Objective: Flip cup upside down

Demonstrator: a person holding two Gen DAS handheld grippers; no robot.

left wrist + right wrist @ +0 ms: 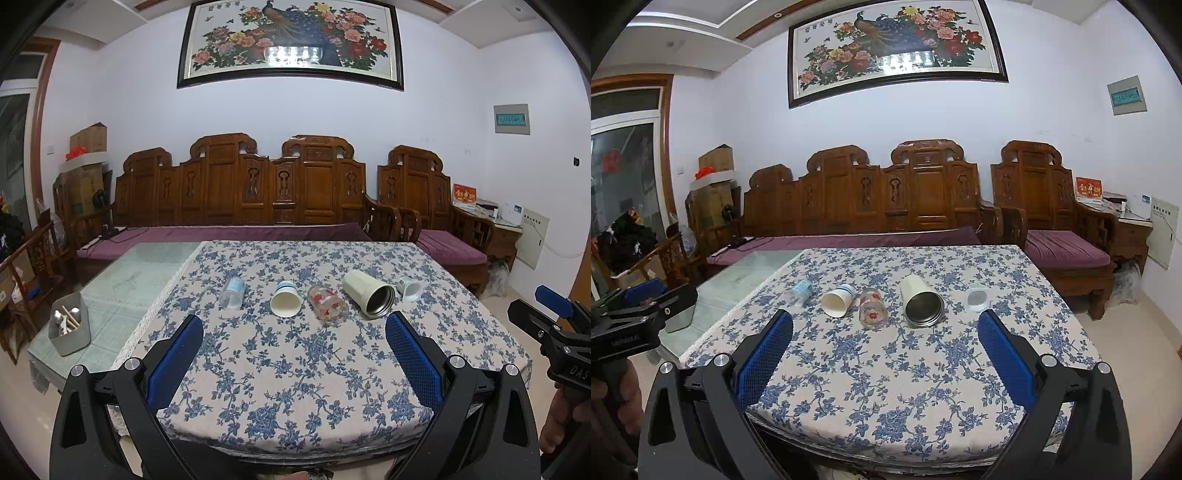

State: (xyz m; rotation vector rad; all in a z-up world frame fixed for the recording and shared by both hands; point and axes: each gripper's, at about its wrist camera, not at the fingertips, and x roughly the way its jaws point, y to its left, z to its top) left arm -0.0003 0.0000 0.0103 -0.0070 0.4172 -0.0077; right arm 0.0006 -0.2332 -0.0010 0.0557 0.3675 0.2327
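Observation:
Several cups lie on their sides in a row on the blue-flowered tablecloth (295, 369): a clear plastic cup (232, 292) (800, 291), a white paper cup (285, 299) (837, 300), a glass with red flowers (328, 305) (872, 308), a cream steel-lined tumbler (368, 293) (922, 302) and a small pale green cup (410, 288) (977, 297). My left gripper (294, 325) is open and empty, held back from the row. My right gripper (885, 322) is open and empty, also short of the cups. It shows at the right edge of the left wrist view (550, 314).
A grey holder with chopsticks (69, 328) stands on the bare glass tabletop (140, 273) to the left of the cloth. A carved wooden sofa (236, 195) with purple cushions runs behind the table. A wooden armchair (1056, 221) stands at the right.

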